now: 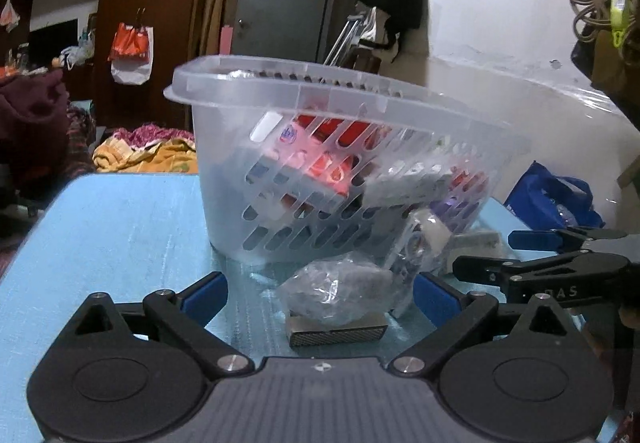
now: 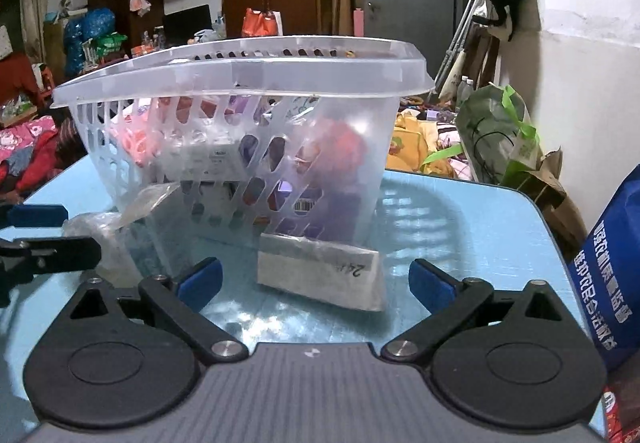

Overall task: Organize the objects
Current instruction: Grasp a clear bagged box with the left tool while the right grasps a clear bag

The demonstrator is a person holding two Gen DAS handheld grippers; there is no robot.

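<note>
Translucent slotted basket [image 1: 248, 147] holds red packets [image 1: 332, 171] and boxes [image 2: 208, 163].

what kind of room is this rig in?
Most likely a lived-in, cluttered home room, not a lab. A plastic basket of household packets sits on a blue table, plastic bags hang on a wooden cabinet, and bright bedding or clothes lie piled behind the table.

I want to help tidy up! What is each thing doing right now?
Clear basket: tilted, full of packets.
Crinkly plastic bag: lying on the blue table, outside the basket.
Flat white packet: lying beside the basket.
Left gripper: open, empty.
Right gripper: open, empty.
</note>
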